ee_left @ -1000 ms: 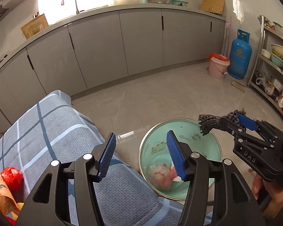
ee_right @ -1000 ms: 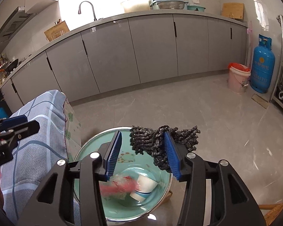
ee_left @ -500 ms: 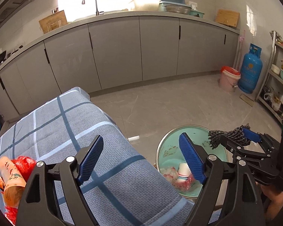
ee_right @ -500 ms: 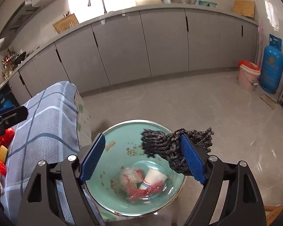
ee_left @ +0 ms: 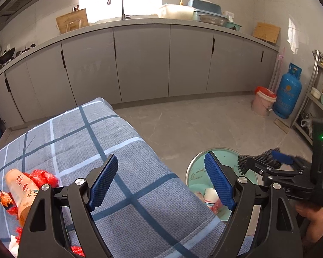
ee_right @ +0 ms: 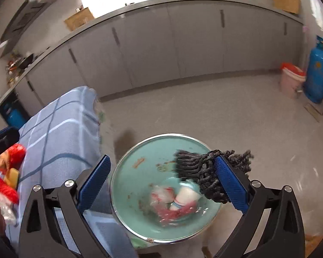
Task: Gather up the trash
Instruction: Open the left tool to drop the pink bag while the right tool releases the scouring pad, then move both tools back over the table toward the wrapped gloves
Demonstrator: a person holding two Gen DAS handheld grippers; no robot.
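Observation:
A green basin sits on the floor beside a table with a blue checked cloth. It holds a white paper cup and red-white plastic scraps. My right gripper is wide open above the basin; a black net scrap clings to its right finger. In the left wrist view that scrap hangs over the basin. My left gripper is open and empty over the cloth's edge. An orange wrapper and red plastic lie on the cloth, left.
Grey kitchen cabinets line the back wall. A pink bucket and a blue gas cylinder stand at the right, next to a metal rack. Bare grey floor lies between cabinets and basin.
My right gripper's jaws opened wide; the black net scrap no longer sits clamped and hangs on the right finger. My left gripper opened wider and moved left and back over the cloth.

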